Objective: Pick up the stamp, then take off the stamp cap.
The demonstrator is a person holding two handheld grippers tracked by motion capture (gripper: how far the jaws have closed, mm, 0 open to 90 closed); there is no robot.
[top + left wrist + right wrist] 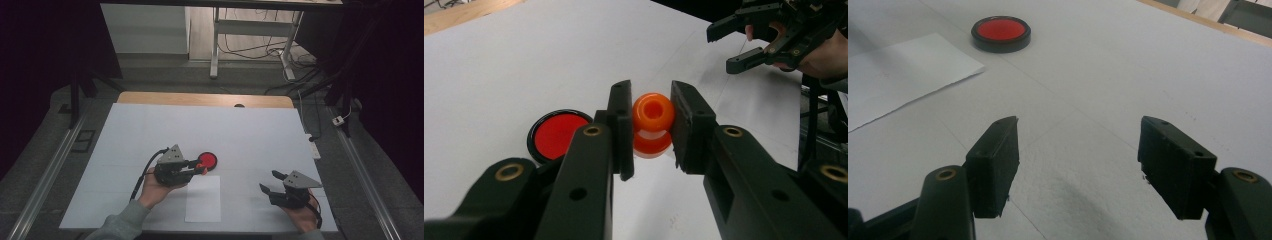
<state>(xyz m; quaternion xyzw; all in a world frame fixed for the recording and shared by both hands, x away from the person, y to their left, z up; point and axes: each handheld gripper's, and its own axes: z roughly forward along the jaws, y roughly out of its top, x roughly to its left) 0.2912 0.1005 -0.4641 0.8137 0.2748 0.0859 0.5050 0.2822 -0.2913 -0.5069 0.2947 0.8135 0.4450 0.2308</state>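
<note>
Left tool point(651, 125) clamped on orange spool point(653, 120), right tool point(1078, 165) wide open

High overhead view, two close gripper views, shared red disc point(207, 160).

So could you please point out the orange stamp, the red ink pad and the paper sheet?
Stamp point(653, 113): left gripper view, its rounded knob.
Ink pad point(1000, 29): right gripper view, red centre.
Sheet point(202, 200): high view, its middle.
</note>
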